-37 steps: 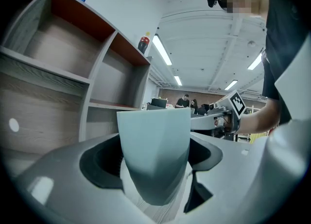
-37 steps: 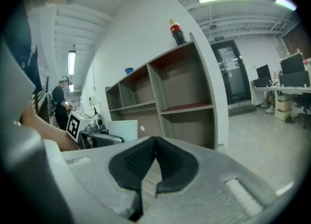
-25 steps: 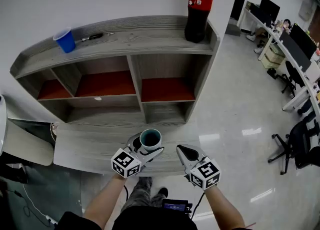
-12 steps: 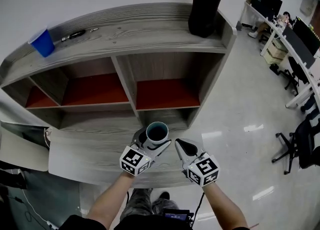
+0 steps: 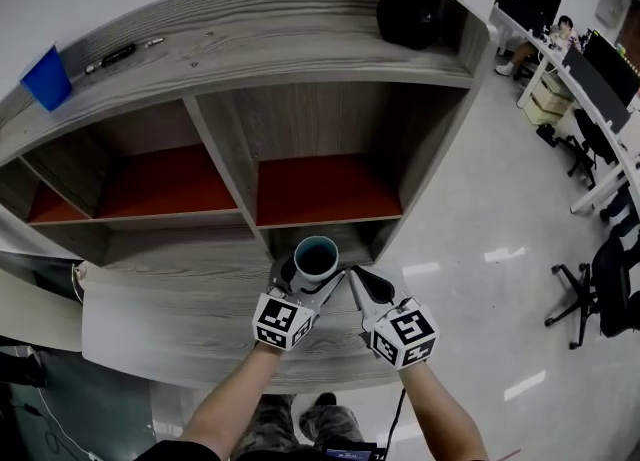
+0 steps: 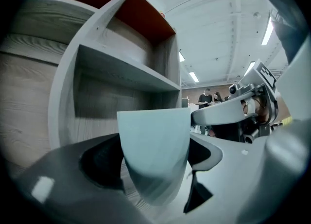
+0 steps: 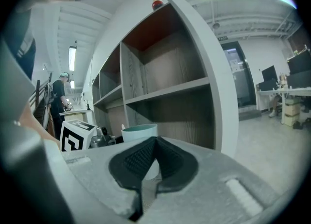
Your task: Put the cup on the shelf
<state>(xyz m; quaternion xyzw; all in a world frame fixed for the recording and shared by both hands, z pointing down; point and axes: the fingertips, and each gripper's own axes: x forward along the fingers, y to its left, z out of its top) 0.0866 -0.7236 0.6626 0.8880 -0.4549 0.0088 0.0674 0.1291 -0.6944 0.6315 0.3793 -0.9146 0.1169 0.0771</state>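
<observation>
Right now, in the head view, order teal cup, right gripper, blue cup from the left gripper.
1. teal cup, between the left gripper's jaws.
2. right gripper, close beside, on the right.
3. blue cup, shelf top, far left.

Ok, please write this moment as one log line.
left tongs: shut on cup | right tongs: shut, empty | cup: upright, before shelf

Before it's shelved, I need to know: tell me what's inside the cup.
Nothing shows inside the cup: only its dark inner wall. The bottom lies in shadow and cannot be checked.
</observation>
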